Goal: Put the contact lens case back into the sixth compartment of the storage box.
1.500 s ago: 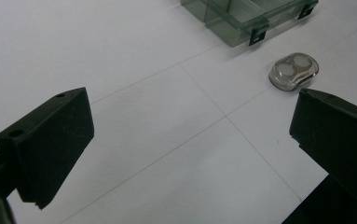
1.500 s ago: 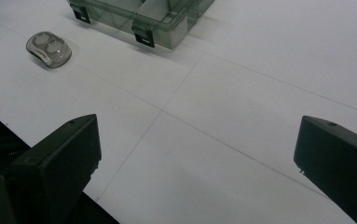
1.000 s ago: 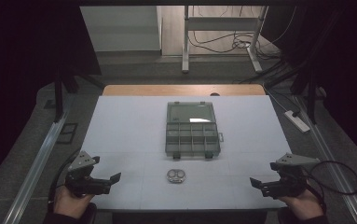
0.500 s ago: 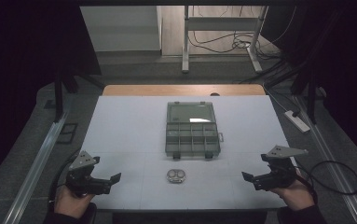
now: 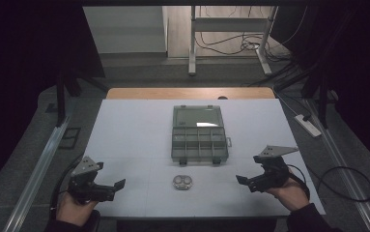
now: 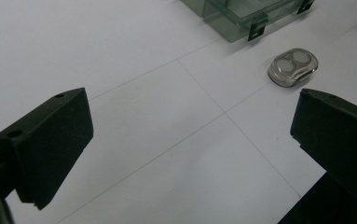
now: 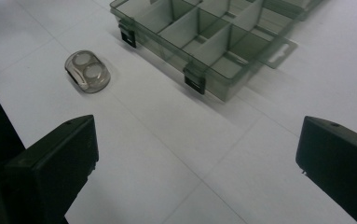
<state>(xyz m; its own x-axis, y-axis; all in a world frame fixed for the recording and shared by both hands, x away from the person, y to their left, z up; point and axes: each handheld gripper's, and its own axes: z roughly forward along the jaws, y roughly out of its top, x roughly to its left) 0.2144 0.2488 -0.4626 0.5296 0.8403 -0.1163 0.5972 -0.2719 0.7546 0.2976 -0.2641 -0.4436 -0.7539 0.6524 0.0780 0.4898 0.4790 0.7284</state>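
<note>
A smoky clear compartment box [image 5: 199, 141] lies open in the middle of the white table sheet [image 5: 139, 125], its lid folded back; its several compartments [image 7: 199, 32] look empty. In front of it sits a small clear oval case [image 5: 183, 181] with two round discs inside [image 6: 292, 66] [image 7: 87, 71]. My left gripper [image 5: 109, 189] is open near the front left, held low over the sheet, nothing between its jaws. My right gripper [image 5: 250, 182] is open at the front right, pointing toward the oval case and the box's front corner [image 7: 195, 84].
A wooden table edge [image 5: 187, 93] shows behind the sheet. A white power strip [image 5: 308, 125] and a black cable [image 5: 347, 183] lie on the floor at right. Metal rails [image 5: 33, 179] run along both sides. A stand with cables [image 5: 231, 43] is at the back.
My right gripper has risen and moved inward to the left, toward the box and oval case. My left gripper has stayed in place.
</note>
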